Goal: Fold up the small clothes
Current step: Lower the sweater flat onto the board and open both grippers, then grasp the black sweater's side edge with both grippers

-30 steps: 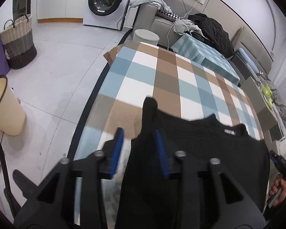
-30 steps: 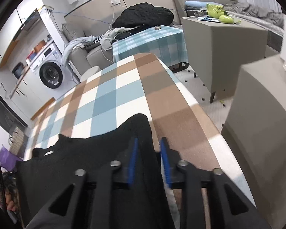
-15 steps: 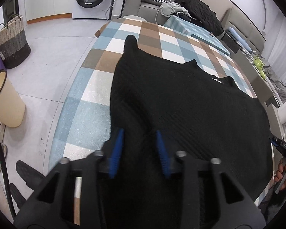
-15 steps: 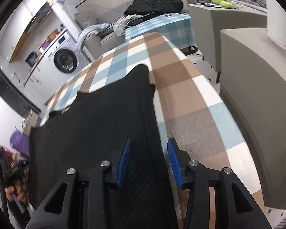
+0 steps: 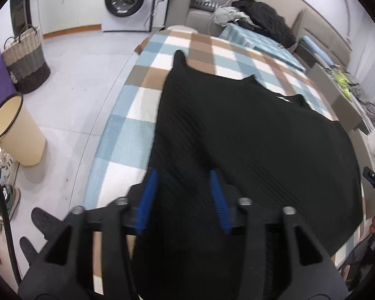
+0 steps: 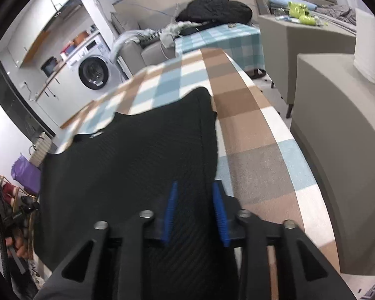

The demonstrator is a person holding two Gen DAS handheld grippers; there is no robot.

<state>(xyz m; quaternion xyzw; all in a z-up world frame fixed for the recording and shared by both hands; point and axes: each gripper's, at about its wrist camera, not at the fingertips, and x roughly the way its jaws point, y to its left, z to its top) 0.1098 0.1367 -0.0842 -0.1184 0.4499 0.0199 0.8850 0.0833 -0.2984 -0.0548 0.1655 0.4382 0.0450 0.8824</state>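
Black top [image 5: 250, 135] spread flat on checked table [image 5: 127, 135], both grippers over its near hem.
Left gripper [image 5: 183, 196] just opened, blue pads apart, left edge of cloth loose between. Right gripper [image 6: 195, 211] just widened too, pads apart astride right edge of top [image 6: 137, 155]. Washer [image 5: 127, 0] behind.

Your garment [image 5: 250, 135] lies flat on the table [image 5: 127, 137], both grippers at its near edge, left gripper [image 5: 182, 195] & right gripper [image 6: 195, 212]. Washing machine [image 5: 126, 0] sits behind the table, basket [image 5: 25, 57] w/ bin [image 5: 15, 130] on the floor left (left wrist view).
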